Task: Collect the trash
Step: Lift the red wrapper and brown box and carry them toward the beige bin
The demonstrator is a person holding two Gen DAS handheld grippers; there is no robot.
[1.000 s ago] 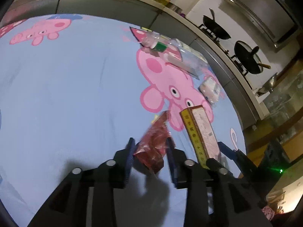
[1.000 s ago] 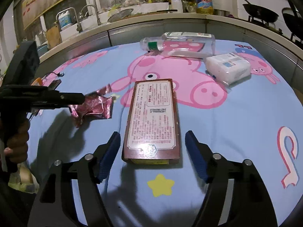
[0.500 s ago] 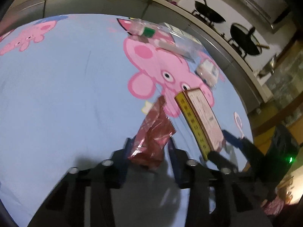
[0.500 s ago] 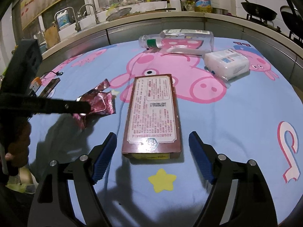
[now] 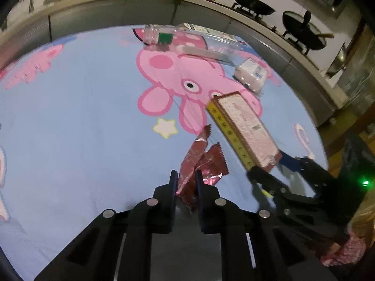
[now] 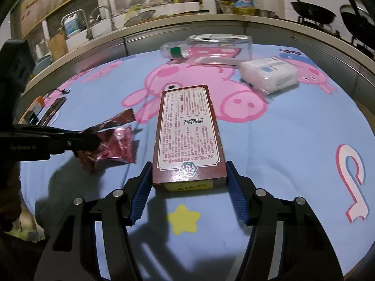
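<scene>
Since the earlier frame, the left gripper [image 5: 185, 182] has narrowed its jaws around the red wrapper [image 5: 201, 161], and they are closing, pinching it, low in the left view's centre. The right gripper [image 6: 187, 187] has drawn its jaws in; they are closing, flanking the near end of the box [image 6: 188, 135] at lower centre, seemingly just touching. A bottle [image 6: 211, 46] and tissue pack [image 6: 269, 73] lie at upper right on the cartoon-pig tabletop [image 6: 293, 152].

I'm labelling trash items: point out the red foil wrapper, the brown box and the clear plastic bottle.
red foil wrapper [image 5: 211, 164], left wrist view, crumpled middle.
brown box [image 6: 187, 131], right wrist view, printed top label.
clear plastic bottle [image 6: 218, 46], right wrist view, transparent body.
</scene>
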